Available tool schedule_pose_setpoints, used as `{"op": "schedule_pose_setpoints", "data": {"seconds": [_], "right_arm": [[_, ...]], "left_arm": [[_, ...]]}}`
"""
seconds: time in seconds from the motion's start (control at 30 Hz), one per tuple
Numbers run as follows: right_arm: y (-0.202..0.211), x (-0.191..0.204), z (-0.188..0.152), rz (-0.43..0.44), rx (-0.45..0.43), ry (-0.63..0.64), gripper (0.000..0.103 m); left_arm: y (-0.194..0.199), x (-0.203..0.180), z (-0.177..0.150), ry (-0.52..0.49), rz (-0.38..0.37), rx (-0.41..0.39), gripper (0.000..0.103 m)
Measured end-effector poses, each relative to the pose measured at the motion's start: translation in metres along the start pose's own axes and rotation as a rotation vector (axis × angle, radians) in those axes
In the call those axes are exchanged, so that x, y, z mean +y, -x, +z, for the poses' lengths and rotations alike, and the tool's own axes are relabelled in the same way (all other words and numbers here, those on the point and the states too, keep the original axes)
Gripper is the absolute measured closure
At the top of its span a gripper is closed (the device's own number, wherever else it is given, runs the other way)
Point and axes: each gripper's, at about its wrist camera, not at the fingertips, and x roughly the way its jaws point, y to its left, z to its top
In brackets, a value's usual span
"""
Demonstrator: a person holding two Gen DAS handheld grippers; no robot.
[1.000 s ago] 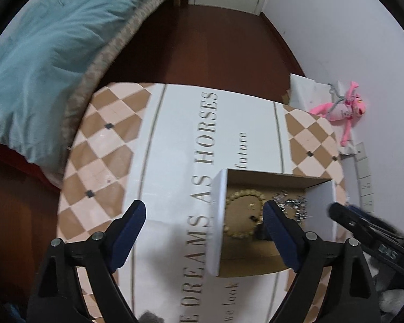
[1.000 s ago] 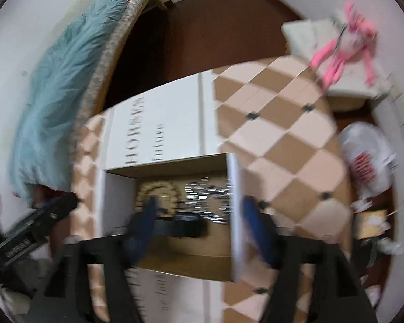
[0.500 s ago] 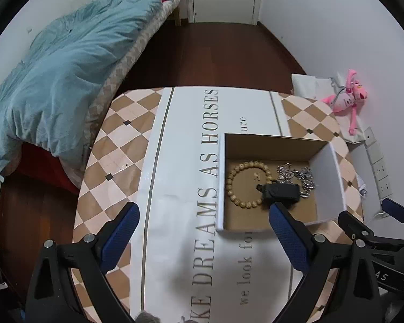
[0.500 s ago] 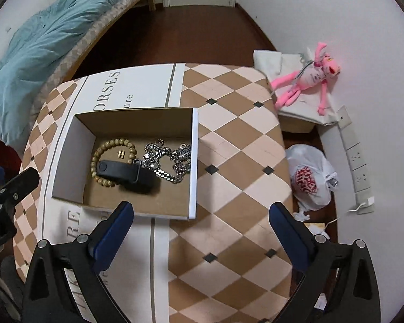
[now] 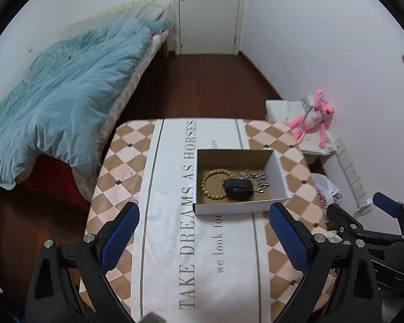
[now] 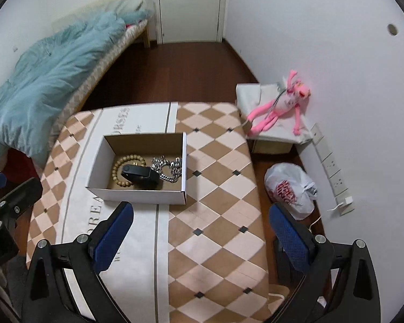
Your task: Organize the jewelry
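My left gripper (image 5: pixel 202 239) and my right gripper (image 6: pixel 200 235) both have their jaws spread wide, with nothing between them. Both pairs of jaws have just been opening, and they are empty.

The jewelry is all inside the open cardboard box (image 6: pixel 137 196) on the tabletop (image 6: pixel 218 215). There is a round bead bracelet (image 6: pixel 118 169), a shiny silver chain (image 6: pixel 169 165) and a black band (image 6: pixel 140 175). The black band lies across the middle, on top of the bracelet's edge and touching the chain. Its long way runs from side to side, from the bracelet toward the chain.

From my left jaws, the box (image 5: pixel 237 207) lies ahead and a bit to the right, past my right blue pad. From my right jaws, the box lies ahead and to the left, just past my left blue pad. Neither hand is over the box; both hang above the bare tabletop, near the box's front wall. I cannot tell which hand is nearer.

I think the job looks almost done, since all three things are in the box.
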Motion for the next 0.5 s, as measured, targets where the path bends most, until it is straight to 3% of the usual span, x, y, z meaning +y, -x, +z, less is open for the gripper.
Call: {"op": "schedule_pose_setpoints", "data": {"seconds": [0.37,0.5], "right_arm": [[0.101,-0.011,-0.009,0.004,-0.149,-0.016,0.001],[0.129,-0.009,-0.010,0.020,-0.179,-0.016,0.001]], "left_arm": [[0.082,-0.005,-0.008,-0.001,0.078,-0.121,0.005],[0.103,-0.002,-0.010,0.003,0.076,-0.132,0.005]]}}
